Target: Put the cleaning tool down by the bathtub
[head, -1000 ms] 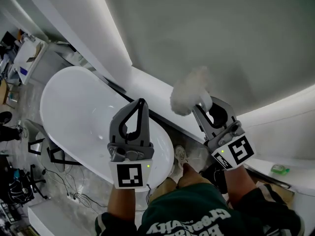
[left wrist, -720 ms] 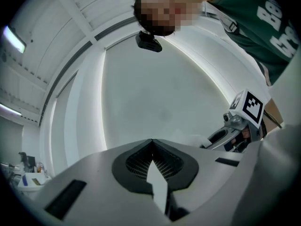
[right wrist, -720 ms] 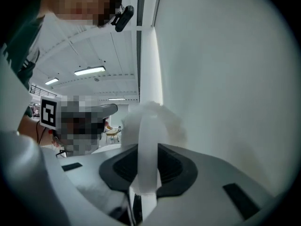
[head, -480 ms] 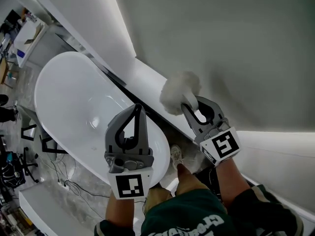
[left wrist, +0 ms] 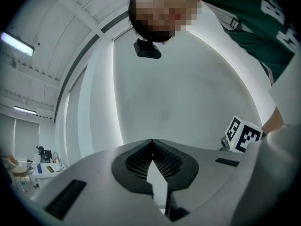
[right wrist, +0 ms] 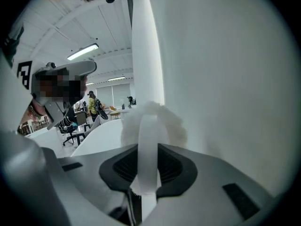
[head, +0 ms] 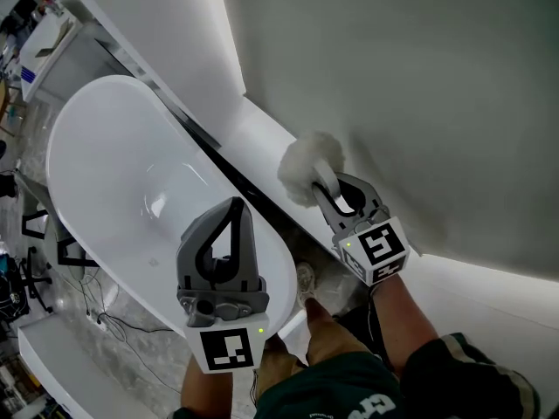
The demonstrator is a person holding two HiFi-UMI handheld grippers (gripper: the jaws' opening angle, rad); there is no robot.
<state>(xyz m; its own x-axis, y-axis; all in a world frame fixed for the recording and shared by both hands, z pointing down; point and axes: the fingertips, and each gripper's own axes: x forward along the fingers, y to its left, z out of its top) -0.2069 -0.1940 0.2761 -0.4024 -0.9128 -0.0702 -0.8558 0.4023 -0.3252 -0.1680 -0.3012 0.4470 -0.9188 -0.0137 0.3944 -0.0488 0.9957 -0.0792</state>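
Observation:
The cleaning tool has a fluffy white head [head: 307,168] [right wrist: 155,119] on a flat white handle [right wrist: 147,147]. My right gripper [head: 330,190] [right wrist: 148,150] is shut on that handle, with the head sticking out past the fingertips. It hangs over the white ledge [head: 262,138] that runs between the grey wall and the white oval bathtub [head: 83,160]. My left gripper [head: 234,206] [left wrist: 151,141] is shut with nothing in it, above the tub's near end. The right gripper's marker cube [left wrist: 242,134] shows in the left gripper view.
The grey wall [head: 410,85] rises close behind the ledge. A shoe [head: 304,279] stands on the floor between tub and ledge. Chairs and cables [head: 52,251] lie left of the tub. Desks and people [right wrist: 94,105] show far back in the right gripper view.
Both grippers have come lower. The right one has carried the tool down and leftwards, closer to the ledge beside the tub. Both sets of jaws stand as they did.

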